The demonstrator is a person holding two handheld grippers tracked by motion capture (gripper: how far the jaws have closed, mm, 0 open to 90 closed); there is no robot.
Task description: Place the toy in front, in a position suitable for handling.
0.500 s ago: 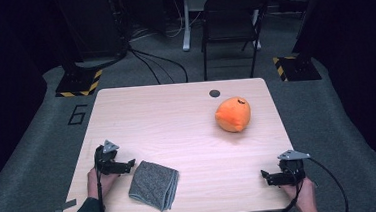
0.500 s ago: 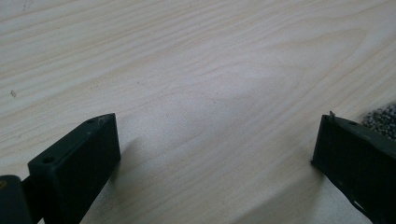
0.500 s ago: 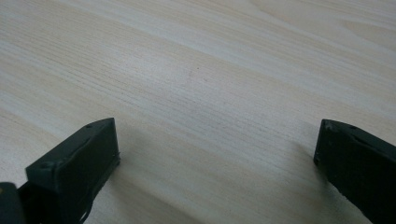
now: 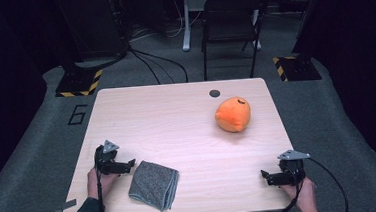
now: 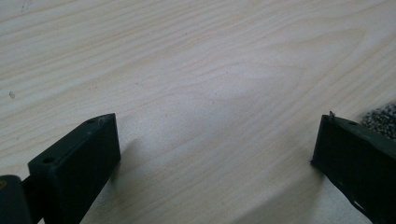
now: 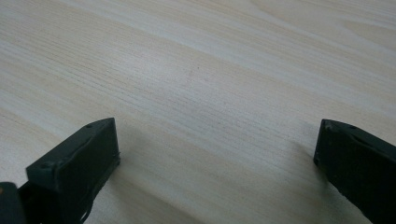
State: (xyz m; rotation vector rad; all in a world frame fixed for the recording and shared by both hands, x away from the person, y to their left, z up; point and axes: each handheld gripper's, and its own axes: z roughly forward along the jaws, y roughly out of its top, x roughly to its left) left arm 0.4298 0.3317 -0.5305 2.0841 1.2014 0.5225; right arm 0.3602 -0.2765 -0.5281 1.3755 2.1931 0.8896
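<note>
A folded grey cloth (image 4: 154, 184) lies near the front left of the wooden table (image 4: 176, 117). An orange plush ball (image 4: 233, 114) sits toward the back right. My left gripper (image 4: 130, 166) rests low on the table just left of the cloth, open, its jaws wide over bare wood (image 5: 215, 135); a corner of the cloth (image 5: 380, 119) peeks past the right jaw. My right gripper (image 4: 264, 177) rests near the front right edge, open, with nothing but wood (image 6: 219, 140) between its jaws.
A small dark round mark (image 4: 214, 93) sits near the table's back edge. A black chair (image 4: 230, 23) stands behind the table, with cables on the grey floor. Yellow-black striped bases (image 4: 79, 83) flank the back corners.
</note>
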